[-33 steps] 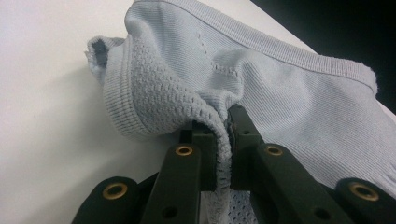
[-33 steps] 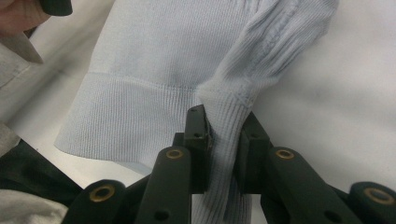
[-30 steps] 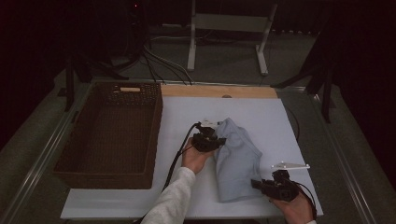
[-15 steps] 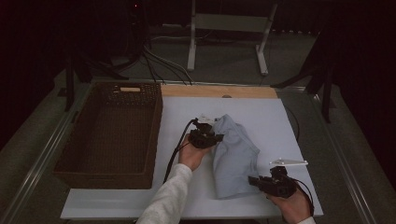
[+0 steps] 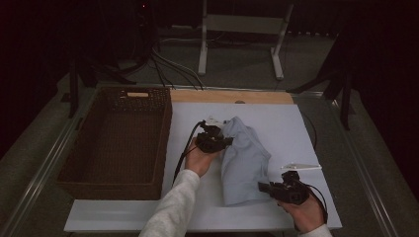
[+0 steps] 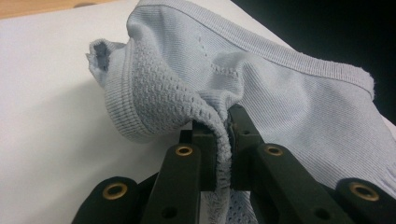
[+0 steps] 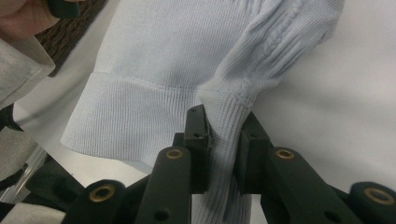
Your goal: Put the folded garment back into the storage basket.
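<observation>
Dark surroundings close in on a white bench (image 5: 306, 128), with a wooden strip along its far edge, a metal stand on the floor beyond it and cables trailing across the floor. On the bench's left side sits a brown wicker basket (image 5: 118, 143), which looks empty. Right of it lies a pale blue knitted garment (image 5: 244, 163), folded into a narrow bundle that runs from far to near. The left hand-held gripper (image 5: 217, 140) is clamped on a knitted fold at the garment's far end, and the right hand-held gripper (image 5: 274, 188) is pinched on the ribbed hem at its near end. Folding looks largely done, I judge; the garment lies on the bench, not yet in the basket, so carrying it over probably remains.
</observation>
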`<action>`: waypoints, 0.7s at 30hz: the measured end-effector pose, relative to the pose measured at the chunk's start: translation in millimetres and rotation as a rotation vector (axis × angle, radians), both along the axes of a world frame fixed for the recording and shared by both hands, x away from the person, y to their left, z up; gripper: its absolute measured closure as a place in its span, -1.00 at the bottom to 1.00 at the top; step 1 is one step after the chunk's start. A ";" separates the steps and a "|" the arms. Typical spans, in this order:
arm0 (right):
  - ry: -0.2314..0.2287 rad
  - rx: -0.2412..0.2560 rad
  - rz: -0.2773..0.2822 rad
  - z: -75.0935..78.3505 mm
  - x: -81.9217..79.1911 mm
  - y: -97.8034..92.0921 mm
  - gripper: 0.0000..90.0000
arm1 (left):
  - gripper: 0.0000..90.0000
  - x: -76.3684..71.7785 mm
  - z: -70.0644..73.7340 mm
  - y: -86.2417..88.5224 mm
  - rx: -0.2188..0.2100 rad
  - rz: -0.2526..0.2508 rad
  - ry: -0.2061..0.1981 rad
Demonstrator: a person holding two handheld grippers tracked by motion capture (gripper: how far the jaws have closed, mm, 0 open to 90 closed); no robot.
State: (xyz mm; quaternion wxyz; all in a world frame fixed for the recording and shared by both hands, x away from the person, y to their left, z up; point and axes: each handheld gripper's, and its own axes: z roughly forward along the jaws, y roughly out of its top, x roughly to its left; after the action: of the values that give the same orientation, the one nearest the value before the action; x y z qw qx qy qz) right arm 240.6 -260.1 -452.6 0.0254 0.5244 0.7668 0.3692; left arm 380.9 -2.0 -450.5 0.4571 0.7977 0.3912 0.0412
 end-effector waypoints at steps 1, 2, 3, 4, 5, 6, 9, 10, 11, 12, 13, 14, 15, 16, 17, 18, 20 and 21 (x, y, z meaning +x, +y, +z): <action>0.000 0.000 0.000 0.0 0.0 0.0 0.74 | 0.87 0.0 0.0 0.0 0.000 0.000 0.000; 0.000 0.002 0.001 1.2 1.4 1.2 0.74 | 0.87 0.4 2.4 1.3 0.002 0.003 -0.004; 0.000 0.005 0.001 1.8 2.1 1.7 0.74 | 0.87 0.8 3.7 2.4 0.006 0.001 -0.007; -0.001 0.008 -0.001 2.4 2.6 2.4 0.74 | 0.87 0.8 5.0 2.9 0.003 0.003 -0.007; 0.001 0.008 0.001 3.3 3.0 3.1 0.74 | 0.87 1.0 6.3 3.5 0.003 0.003 -0.008; -0.002 0.009 0.002 4.0 3.5 3.7 0.74 | 0.87 1.2 7.8 4.3 0.004 0.005 -0.011; -0.002 0.013 0.002 6.2 4.8 5.8 0.74 | 0.87 1.8 11.3 6.6 0.004 0.006 -0.014; -0.002 0.013 0.002 6.2 4.8 5.8 0.74 | 0.87 1.8 11.3 6.6 0.004 0.006 -0.014; -0.003 0.015 0.003 7.6 5.9 7.1 0.74 | 0.87 1.9 12.3 7.4 0.004 0.008 -0.015; -0.003 0.015 0.004 8.3 6.3 7.7 0.74 | 0.87 2.4 13.8 9.0 0.005 0.009 -0.017; -0.004 0.016 0.005 9.0 6.7 8.3 0.74 | 0.87 2.6 14.7 9.7 0.008 0.010 -0.018; -0.005 0.017 0.006 9.7 7.1 9.0 0.74 | 0.87 2.6 14.7 9.7 0.008 0.010 -0.018; -0.005 0.018 0.006 10.4 7.5 9.7 0.74 | 0.87 3.2 16.5 11.1 0.011 0.010 -0.019; -0.006 0.018 0.008 11.2 7.9 10.4 0.74 | 0.87 3.2 16.5 11.1 0.011 0.010 -0.019; -0.008 0.019 0.009 12.0 8.4 10.9 0.74 | 0.87 3.7 18.5 11.9 0.011 0.013 -0.019; -0.008 0.019 0.009 12.0 8.4 10.9 0.74 | 0.87 3.7 18.5 11.9 0.011 0.013 -0.019; -0.011 0.021 0.009 13.6 9.1 11.9 0.74 | 0.87 4.4 20.9 13.2 0.013 0.013 -0.021; -0.011 0.021 0.009 13.6 9.1 11.9 0.74 | 0.87 4.4 20.9 13.2 0.013 0.013 -0.021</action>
State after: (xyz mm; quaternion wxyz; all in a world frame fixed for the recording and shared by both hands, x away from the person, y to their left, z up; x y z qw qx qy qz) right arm 249.7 -248.2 -439.0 0.0222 0.5190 0.7652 0.3803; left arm 385.3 11.2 -429.6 0.4559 0.7975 0.3913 0.0553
